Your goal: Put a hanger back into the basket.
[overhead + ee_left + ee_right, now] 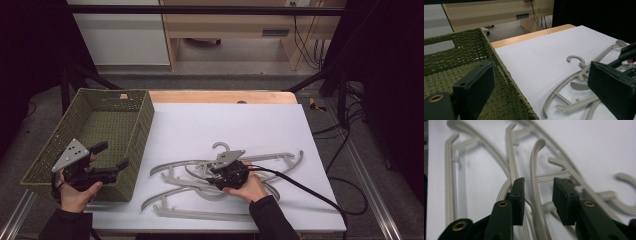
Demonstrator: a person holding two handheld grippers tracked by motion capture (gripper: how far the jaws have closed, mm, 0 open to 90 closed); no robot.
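Right gripper (537,192) low over the tangled grey hangers (200,172) on the white tabletop (200,125), jaws part open astride 1 arm, nothing clamped; left gripper (107,155) wide open, empty, over the green basket (142,117); lifting 1 may drag interlocked neighbours.

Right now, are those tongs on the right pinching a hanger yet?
Apart. In the right gripper view the right tongs stand open around one hanger arm, with white table visible on both sides of it.
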